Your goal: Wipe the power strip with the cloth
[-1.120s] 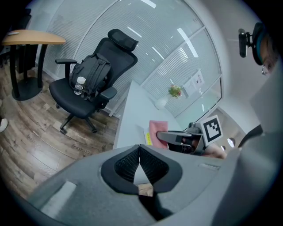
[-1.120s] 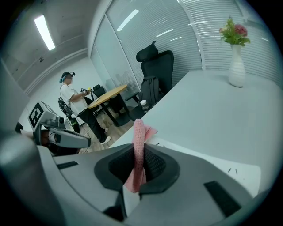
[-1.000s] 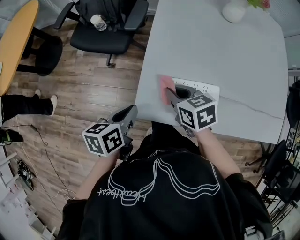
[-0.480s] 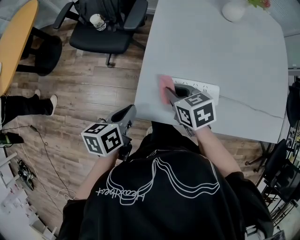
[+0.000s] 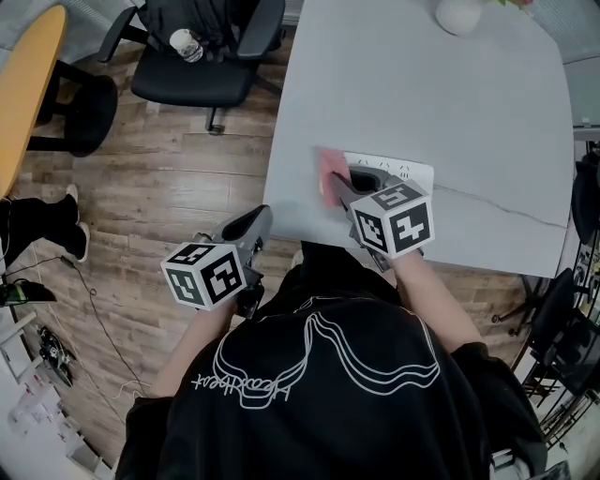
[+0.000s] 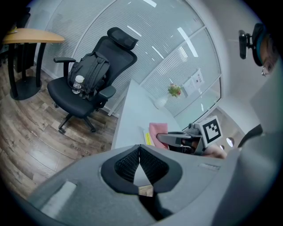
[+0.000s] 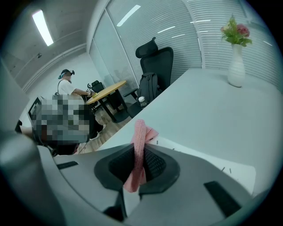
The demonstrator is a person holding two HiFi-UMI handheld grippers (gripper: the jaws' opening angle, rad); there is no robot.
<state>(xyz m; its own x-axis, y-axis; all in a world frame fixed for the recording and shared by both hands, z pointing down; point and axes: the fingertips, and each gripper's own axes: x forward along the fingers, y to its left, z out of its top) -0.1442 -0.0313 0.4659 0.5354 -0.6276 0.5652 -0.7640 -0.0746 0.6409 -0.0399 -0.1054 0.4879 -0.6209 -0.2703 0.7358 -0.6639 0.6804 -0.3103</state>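
A white power strip (image 5: 405, 172) lies near the front left edge of the grey table (image 5: 441, 103); its cord runs off to the right. My right gripper (image 5: 339, 187) is shut on a pink cloth (image 5: 329, 175), which rests over the strip's left end. In the right gripper view the pink cloth (image 7: 139, 150) stands pinched between the jaws above the power strip (image 7: 212, 165). My left gripper (image 5: 251, 225) hangs off the table over the wooden floor, jaws closed with nothing in them. The left gripper view shows the cloth (image 6: 157, 131) and the other gripper at the table edge.
A white vase (image 5: 459, 14) with flowers stands at the table's far edge. A black office chair (image 5: 202, 56) with a backpack and bottle sits on the wood floor to the left. A wooden round table (image 5: 23, 84) is at far left. A person sits in the background.
Almost nothing moved. The cloth stays on the strip's left end in my right gripper; the head view has shifted slightly, and the left gripper is unchanged.
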